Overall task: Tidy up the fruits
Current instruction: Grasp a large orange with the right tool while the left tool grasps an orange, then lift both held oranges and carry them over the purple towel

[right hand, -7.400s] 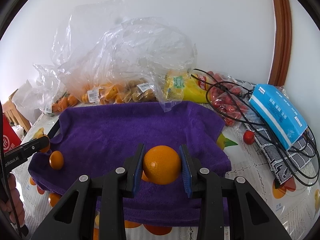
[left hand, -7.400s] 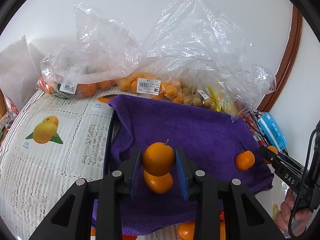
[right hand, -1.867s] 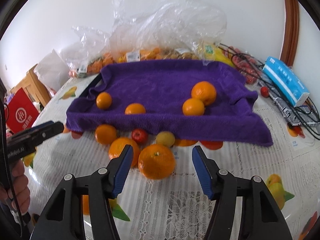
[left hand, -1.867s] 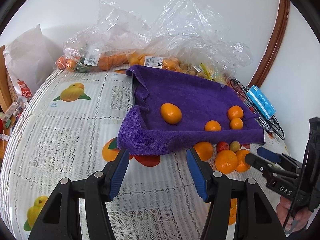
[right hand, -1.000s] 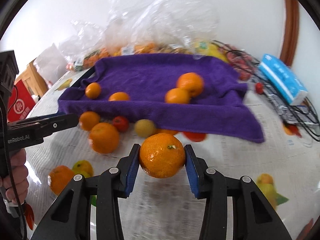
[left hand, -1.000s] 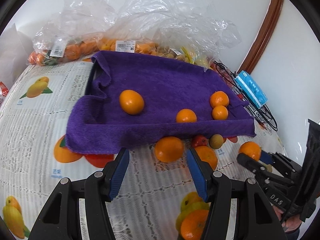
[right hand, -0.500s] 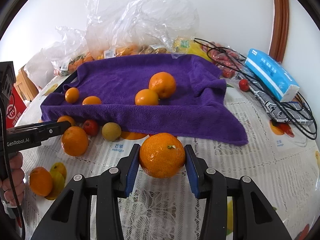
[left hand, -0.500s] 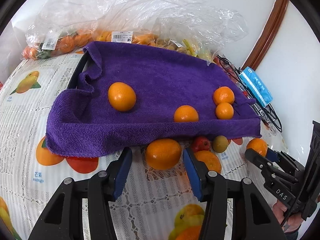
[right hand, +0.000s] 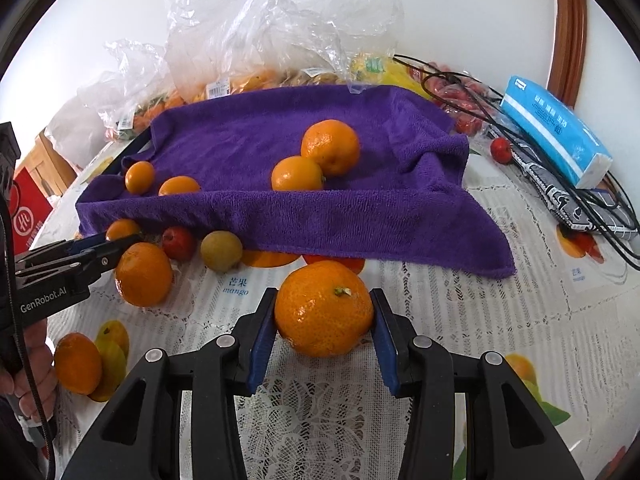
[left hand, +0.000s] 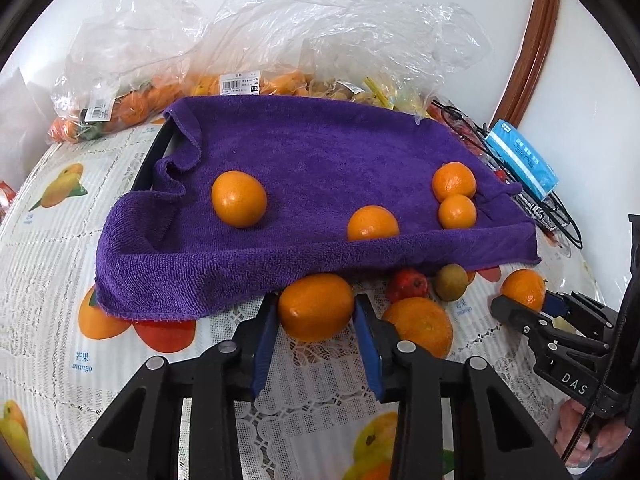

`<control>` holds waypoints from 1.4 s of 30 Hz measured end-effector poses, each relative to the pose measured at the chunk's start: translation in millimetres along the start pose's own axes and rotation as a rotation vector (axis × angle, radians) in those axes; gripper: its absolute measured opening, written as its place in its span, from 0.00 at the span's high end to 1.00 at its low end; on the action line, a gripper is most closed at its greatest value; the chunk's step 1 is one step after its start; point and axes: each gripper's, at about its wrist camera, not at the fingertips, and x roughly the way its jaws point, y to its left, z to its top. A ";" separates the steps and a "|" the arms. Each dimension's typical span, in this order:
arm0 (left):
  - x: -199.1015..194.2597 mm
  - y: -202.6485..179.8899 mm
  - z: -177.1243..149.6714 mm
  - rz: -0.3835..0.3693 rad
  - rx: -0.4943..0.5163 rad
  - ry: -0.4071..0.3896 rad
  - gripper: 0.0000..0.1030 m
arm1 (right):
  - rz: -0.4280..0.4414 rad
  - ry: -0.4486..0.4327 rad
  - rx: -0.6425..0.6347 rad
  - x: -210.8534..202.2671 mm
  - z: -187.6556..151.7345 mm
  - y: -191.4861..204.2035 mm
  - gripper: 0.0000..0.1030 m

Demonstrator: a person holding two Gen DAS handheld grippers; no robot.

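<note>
Left gripper point(left hand: 316, 312) jaws just closing onto orange point(left hand: 316, 306) at towel point(left hand: 320, 160) edge; right gripper point(right hand: 323, 316) clamped on tangerine point(right hand: 323, 308) above tablecloth. Risk: round fruit slipping, rolling away.

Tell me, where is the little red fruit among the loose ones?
The small red fruit lies on the tablecloth just in front of the purple towel's hanging edge, beside a yellow-green fruit.

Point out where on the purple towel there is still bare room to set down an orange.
The purple terry towel is bare across its back half and its middle, between the lone left orange and the stacked right pair. The front tablecloth strip by the small red fruit is crowded.
</note>
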 end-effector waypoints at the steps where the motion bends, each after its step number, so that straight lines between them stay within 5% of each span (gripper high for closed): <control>1: -0.2 -0.3 0.0 -0.002 -0.002 -0.001 0.65 | -0.001 0.000 -0.001 0.0 -0.3 0.0 0.57; 42: -21.5 13.1 -12.5 -0.051 -0.061 0.007 0.66 | 0.002 -0.034 0.054 -16.3 -6.9 -5.7 0.58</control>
